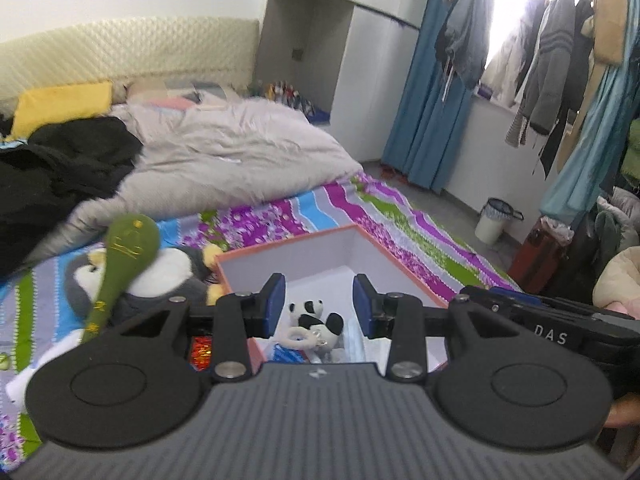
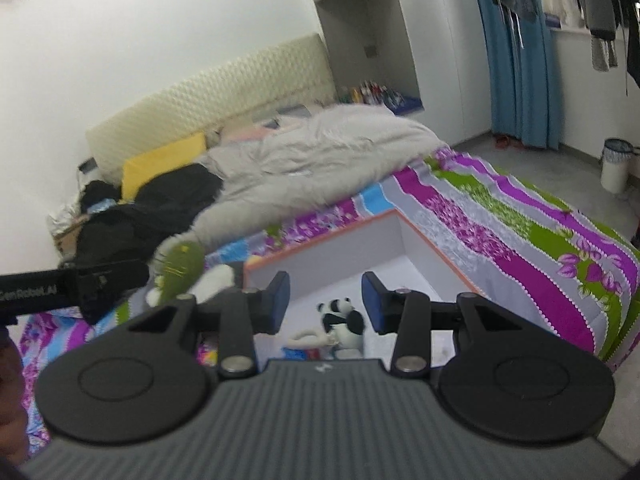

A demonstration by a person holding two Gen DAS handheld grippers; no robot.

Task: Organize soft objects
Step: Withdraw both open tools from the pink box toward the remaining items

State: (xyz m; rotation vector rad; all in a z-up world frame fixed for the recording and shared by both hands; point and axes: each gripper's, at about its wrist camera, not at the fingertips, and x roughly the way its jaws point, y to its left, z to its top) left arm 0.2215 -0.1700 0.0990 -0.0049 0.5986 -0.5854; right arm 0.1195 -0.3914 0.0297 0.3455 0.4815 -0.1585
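Observation:
An open box with an orange rim (image 1: 352, 227) (image 2: 394, 213) stands on the striped bedsheet. A small panda plush (image 1: 316, 314) (image 2: 340, 314) lies inside it, with a white ring and blue items beside it. My left gripper (image 1: 319, 305) is open and empty above the box. My right gripper (image 2: 326, 300) is open and empty above the box too. A green spoon-shaped plush (image 1: 126, 256) (image 2: 180, 266) leans on a grey and white penguin plush (image 1: 168, 276) left of the box.
A grey fluffy duvet (image 1: 232, 148), black clothes (image 1: 60, 176) and a yellow pillow (image 1: 60, 104) lie further up the bed. A white bin (image 1: 494, 220) stands on the floor by the blue curtain (image 1: 424, 112). Clothes hang at the right.

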